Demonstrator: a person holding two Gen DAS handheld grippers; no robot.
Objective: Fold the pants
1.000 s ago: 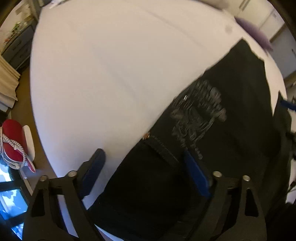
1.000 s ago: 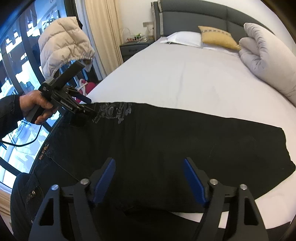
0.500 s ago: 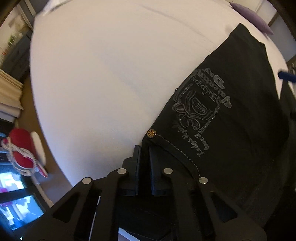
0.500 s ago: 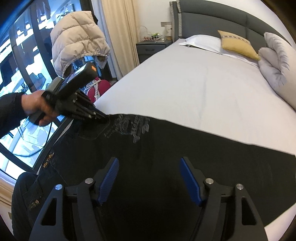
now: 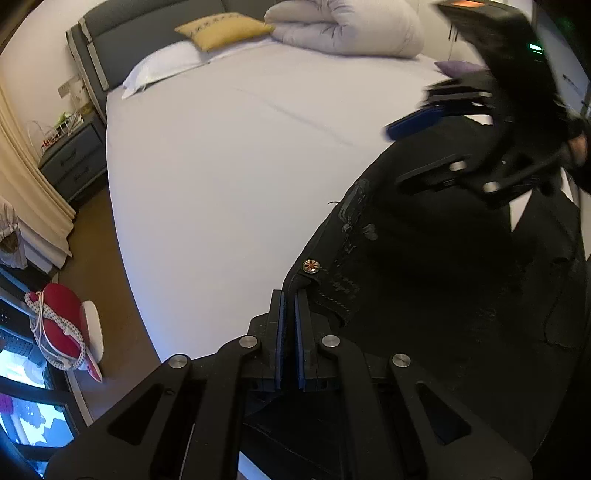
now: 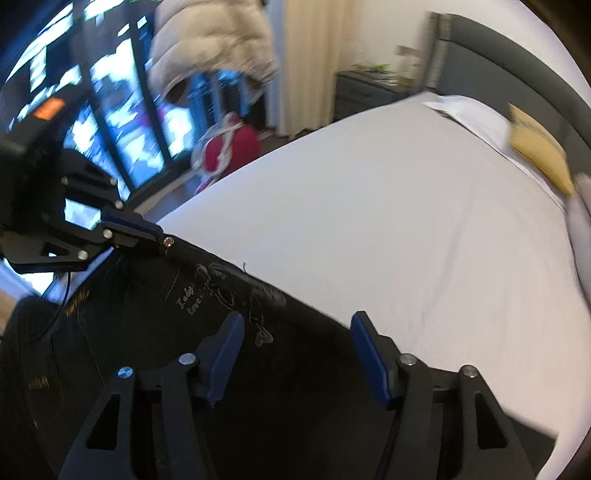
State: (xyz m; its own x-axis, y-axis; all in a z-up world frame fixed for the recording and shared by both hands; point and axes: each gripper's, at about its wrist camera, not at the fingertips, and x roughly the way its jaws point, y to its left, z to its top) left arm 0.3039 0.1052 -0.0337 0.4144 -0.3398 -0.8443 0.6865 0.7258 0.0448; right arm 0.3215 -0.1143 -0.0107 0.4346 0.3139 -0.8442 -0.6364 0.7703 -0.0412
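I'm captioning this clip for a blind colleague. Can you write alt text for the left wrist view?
The left gripper, jaws shut, pinches the waistband corner of black pants beside a brass button, at the edge of a white bed. The right gripper, blurred, hangs open above the pants; pillows lie by the grey headboard.

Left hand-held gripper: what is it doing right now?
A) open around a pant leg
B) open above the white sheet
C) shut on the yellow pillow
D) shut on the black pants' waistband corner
D: the left hand-held gripper has its blue pads pressed together on the black denim pants beside the brass button.
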